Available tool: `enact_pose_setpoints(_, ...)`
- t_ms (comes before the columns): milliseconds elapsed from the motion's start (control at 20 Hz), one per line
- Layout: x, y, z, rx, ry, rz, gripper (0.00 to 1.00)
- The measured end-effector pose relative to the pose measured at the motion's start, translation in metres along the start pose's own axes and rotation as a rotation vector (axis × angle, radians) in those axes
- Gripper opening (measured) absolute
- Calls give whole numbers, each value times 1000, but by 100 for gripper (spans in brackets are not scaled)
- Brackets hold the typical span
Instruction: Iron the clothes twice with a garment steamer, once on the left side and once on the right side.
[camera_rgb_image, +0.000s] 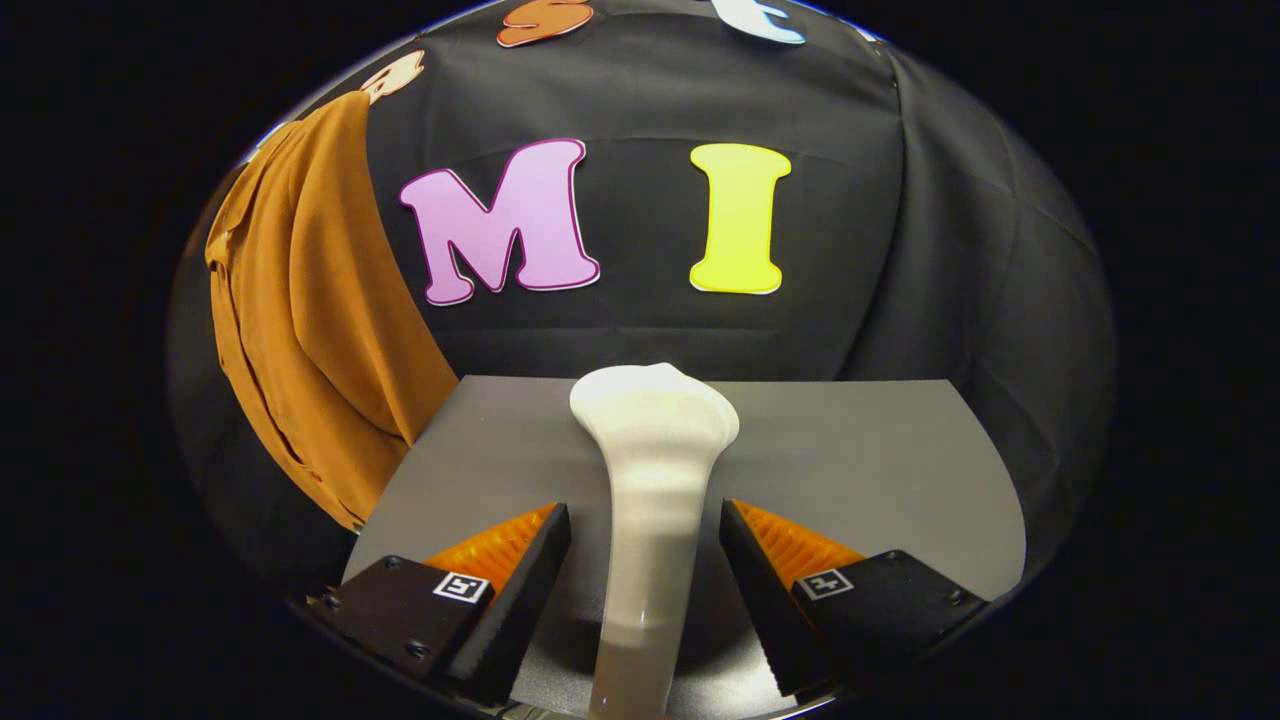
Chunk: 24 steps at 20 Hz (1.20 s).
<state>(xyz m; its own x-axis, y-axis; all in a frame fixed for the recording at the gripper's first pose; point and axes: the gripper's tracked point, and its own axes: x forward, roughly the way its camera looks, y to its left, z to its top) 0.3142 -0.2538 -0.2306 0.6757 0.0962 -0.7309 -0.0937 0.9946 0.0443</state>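
One brown garment hangs past the grey table's far left corner. Further right, the white garment steamer stands upright between the gripper's spread fingers, neither pressing on it.

a flat grey worktop lies ahead, plain and matte. behind it hangs the booth's black cloth wall, creased in soft folds and meeting the worktop's far edge.
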Motion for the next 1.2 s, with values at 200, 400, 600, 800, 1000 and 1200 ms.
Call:
enact_pose_setpoints(200,12,0,1,-26,67,31,95)
enact_pose_setpoints(400,9,-6,4,-48,100,2,69)
enact_pose_setpoints(600,17,0,2,95,103,74,51)
enact_pose_setpoints(800,9,1,11,164,42,106,44)
enact_pose_setpoints(1000,-27,3,33,143,-107,86,44)
enact_pose_setpoints(1200,-87,16,57,59,-326,-11,44)
